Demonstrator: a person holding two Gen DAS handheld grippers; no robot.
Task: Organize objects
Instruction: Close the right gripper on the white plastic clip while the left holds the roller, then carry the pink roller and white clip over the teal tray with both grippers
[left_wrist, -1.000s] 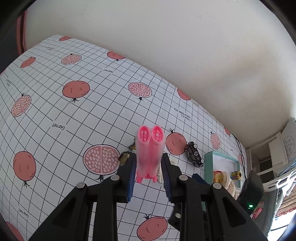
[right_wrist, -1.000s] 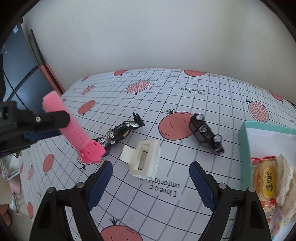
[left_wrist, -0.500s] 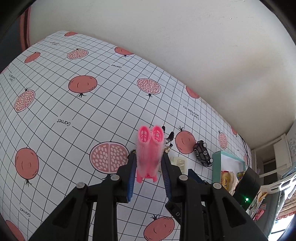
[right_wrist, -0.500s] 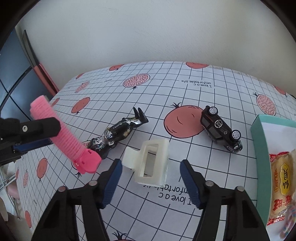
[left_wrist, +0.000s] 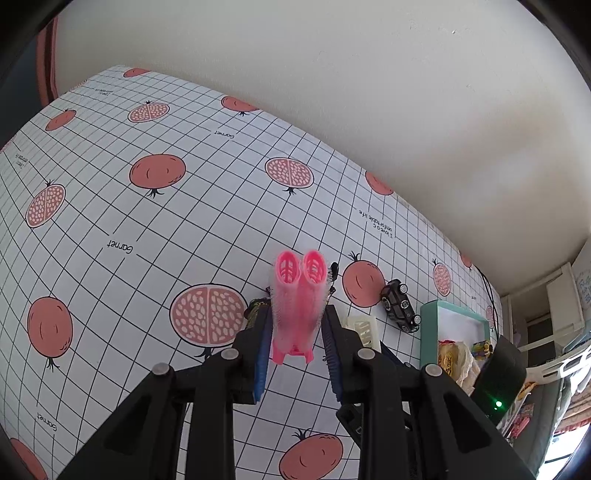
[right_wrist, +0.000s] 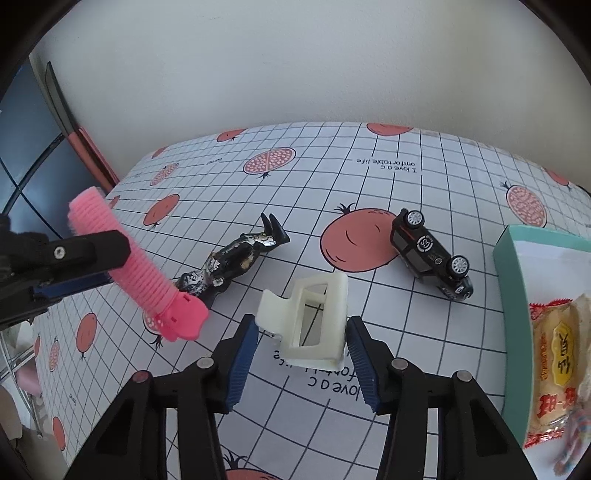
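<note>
Pomegranate-printed cloth with a black grid covers the table (right_wrist: 424, 192), which runs up to a plain pale wall. Over the past second the right hand-held gripper (right_wrist: 301, 350) has come in low around the cream hair claw (right_wrist: 314, 317), and its jaws, wide apart a second ago, are closing at this moment with the claw between them. The right pad looks to be at the claw's side, while a thin gap seems to remain on the left, so the clamp does not appear complete yet.

The left hand-held gripper (left_wrist: 295, 332) has not changed: it stays clamped on the pink hair roller (left_wrist: 297, 295), held clear above the table, seen in the right view as a pink ridged tube (right_wrist: 136, 273) sticking out past its fingers.

Lying loose on the cloth are a black figurine (right_wrist: 232, 262) just beyond the claw and a black toy car (right_wrist: 430, 254) tipped on its side, near the teal box (right_wrist: 508, 258) that already holds snack packets (right_wrist: 557, 373).

Judging from this, the claw is the next item being collected, and the box looks like the likely destination for both held pieces once the right grip firms up.
</note>
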